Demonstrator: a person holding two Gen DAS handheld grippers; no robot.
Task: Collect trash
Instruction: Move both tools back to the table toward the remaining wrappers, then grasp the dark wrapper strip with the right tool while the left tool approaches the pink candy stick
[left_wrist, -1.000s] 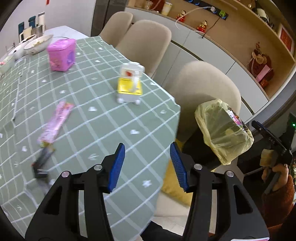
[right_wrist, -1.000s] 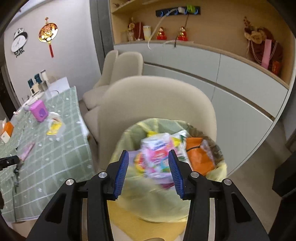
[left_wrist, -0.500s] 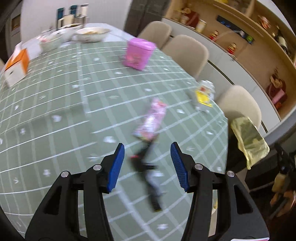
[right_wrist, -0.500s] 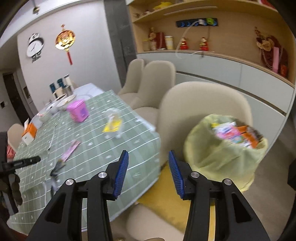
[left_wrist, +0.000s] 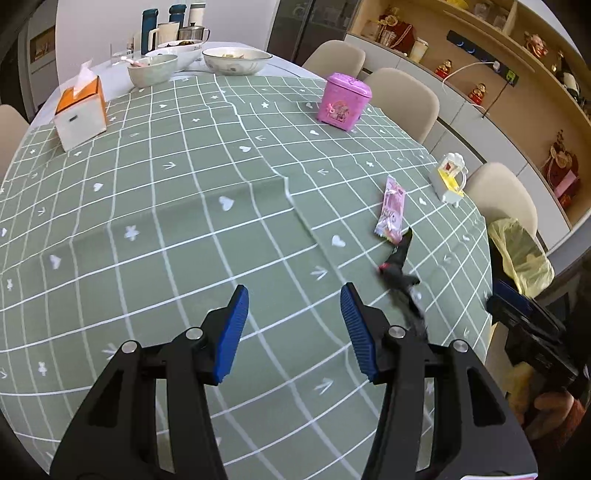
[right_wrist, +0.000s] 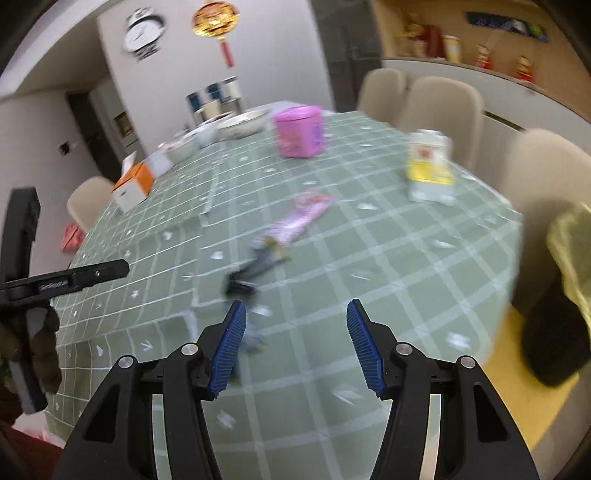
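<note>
Both claws hang over the green bench (left_wrist: 184, 192) with nothing in them. The left claw (left_wrist: 293, 328) is released, and the right claw (right_wrist: 295, 347) is opening wider. A pink wrapper (left_wrist: 391, 210) lies beside a dark wrapper (left_wrist: 397, 266).

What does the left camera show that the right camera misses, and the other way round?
Only the left wrist view shows the mug and kettle sharply. Only the right wrist view shows the wall clock and gold ornament. Both share the green tablecloth, pink box, pink wrapper, dark wrapper and tissue box.
</note>
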